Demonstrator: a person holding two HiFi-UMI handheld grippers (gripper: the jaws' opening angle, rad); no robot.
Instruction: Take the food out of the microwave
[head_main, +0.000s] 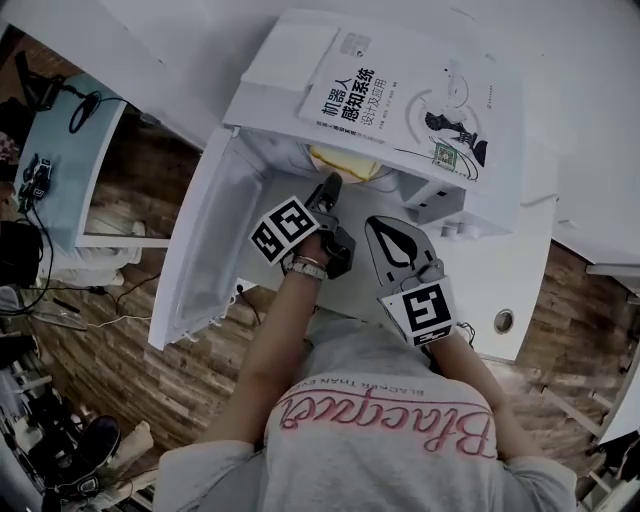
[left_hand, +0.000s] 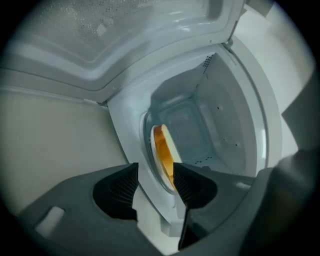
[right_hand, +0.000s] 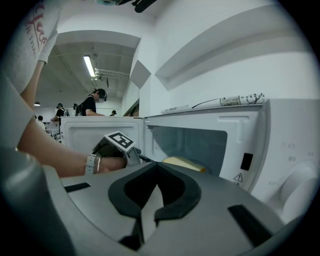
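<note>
A white microwave (head_main: 500, 250) stands with its door (head_main: 215, 240) swung open to the left. Inside lies yellow food (head_main: 345, 163) on a pale plate. My left gripper (head_main: 330, 190) reaches into the doorway, rolled onto its side. Its jaws are open (left_hand: 155, 187) with nothing between them, and the food (left_hand: 162, 150) sits just beyond the tips. My right gripper (head_main: 380, 225) hovers outside the front of the oven, shut and empty (right_hand: 156, 167). From there I see the food (right_hand: 182, 162) and the left gripper's marker cube (right_hand: 120, 141).
A book (head_main: 410, 105) lies on top of the microwave. The control knob (right_hand: 300, 185) is on the oven's right side. A pale desk (head_main: 70, 170) with cables stands at far left over a wooden floor. People (right_hand: 92, 102) stand far off in the room.
</note>
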